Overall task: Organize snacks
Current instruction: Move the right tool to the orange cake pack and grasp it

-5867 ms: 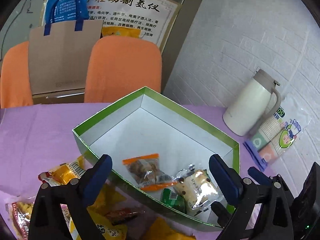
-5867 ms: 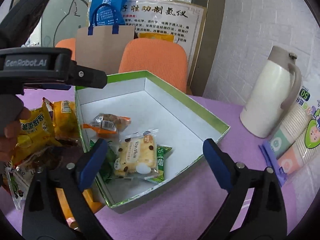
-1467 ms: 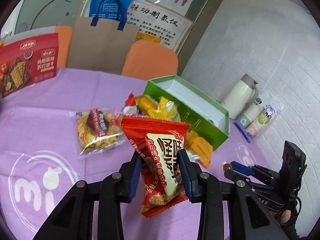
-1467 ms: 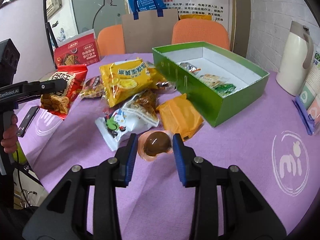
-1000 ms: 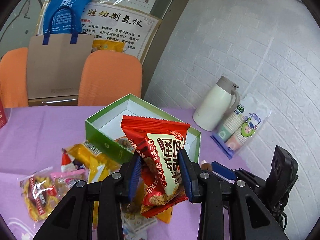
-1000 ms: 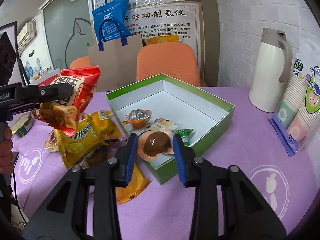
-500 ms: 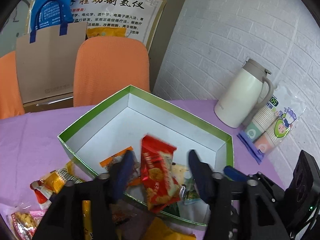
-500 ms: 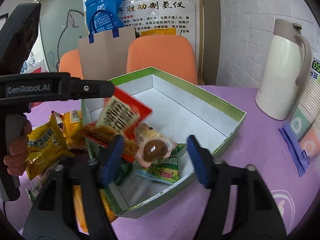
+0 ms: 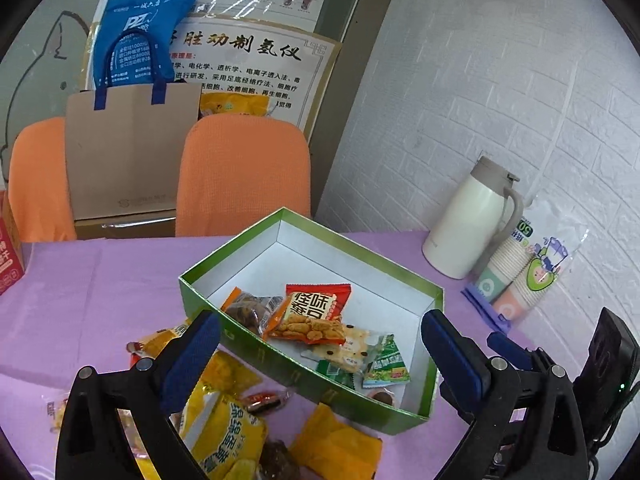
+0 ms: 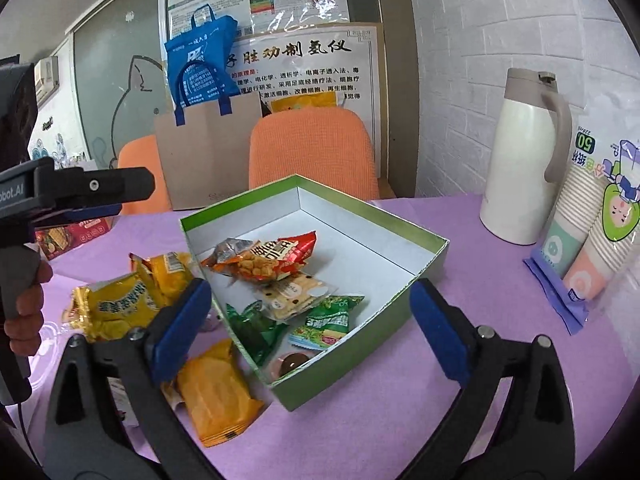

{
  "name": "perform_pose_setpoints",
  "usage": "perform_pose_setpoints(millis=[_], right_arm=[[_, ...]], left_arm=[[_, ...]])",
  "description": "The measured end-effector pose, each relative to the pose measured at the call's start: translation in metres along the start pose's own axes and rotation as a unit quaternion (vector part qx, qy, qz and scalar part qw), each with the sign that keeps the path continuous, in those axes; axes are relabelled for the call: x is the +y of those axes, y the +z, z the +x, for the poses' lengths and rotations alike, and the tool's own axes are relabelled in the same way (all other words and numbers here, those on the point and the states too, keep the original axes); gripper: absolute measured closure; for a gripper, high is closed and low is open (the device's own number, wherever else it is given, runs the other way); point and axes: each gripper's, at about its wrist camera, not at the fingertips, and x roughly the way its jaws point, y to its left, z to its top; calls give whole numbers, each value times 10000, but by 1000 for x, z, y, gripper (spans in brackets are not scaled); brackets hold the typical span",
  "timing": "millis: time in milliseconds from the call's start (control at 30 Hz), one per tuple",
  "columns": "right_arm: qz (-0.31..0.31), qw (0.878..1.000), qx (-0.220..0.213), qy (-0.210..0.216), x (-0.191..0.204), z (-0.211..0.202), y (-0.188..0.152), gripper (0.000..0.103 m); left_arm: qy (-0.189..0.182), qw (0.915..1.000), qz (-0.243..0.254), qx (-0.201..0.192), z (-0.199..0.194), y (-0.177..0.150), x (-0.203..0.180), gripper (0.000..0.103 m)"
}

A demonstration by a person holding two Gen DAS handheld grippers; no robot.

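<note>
whereas half a second ago both packets were dropping, the red snack packet (image 9: 316, 312) and round brown candy (image 10: 291, 361) now lie in the green box (image 9: 434, 294); left gripper (image 9: 320, 354) and right gripper (image 10: 310, 326) gape empty. purple tablecloth (image 10: 460, 288) fills the lower frame, orange chairs (image 9: 244, 176) beyond.

Snack packets (image 9: 316, 312) lie in the box (image 9: 280, 354), the jug (image 9: 472, 224) right.

A purple tabletop (image 10: 460, 360) carries a green box (image 10: 360, 350) near its middle. Yellow packets (image 10: 116, 300) and an orange packet (image 10: 216, 396) lie just beside the box's left wall. A white flask (image 10: 520, 168) and bagged cups (image 10: 588, 240) stand along the right edge.
</note>
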Motion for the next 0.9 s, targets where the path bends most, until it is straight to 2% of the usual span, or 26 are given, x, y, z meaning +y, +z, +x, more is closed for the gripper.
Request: perform_pose_setpoints(millis=[167, 300, 367, 500, 667, 733, 900], right_arm=[[-122, 9994, -148, 299, 21, -35, -1, 1], [-284, 9982, 14, 520, 37, -45, -18, 1], [-357, 9969, 254, 661, 41, -44, -33, 1], [-580, 9926, 834, 661, 49, -28, -64, 1], [-810, 9839, 1484, 572, 58, 5, -92, 13], [-978, 9807, 1618, 497, 65, 20, -94, 17], [-1233, 9774, 1695, 294, 78, 44, -88, 17]], left_arm=[[177, 9997, 156, -24, -53, -17, -4, 1], [121, 9995, 290, 64, -86, -48, 1, 1], [12, 9995, 294, 136, -97, -68, 8, 1], [-54, 9997, 35, 214, -109, -112, 28, 1], [-122, 9981, -380, 466, -114, -161, 51, 1], [-145, 9976, -428, 519, -118, -169, 56, 1], [-150, 9983, -393, 398, -129, -169, 58, 1]])
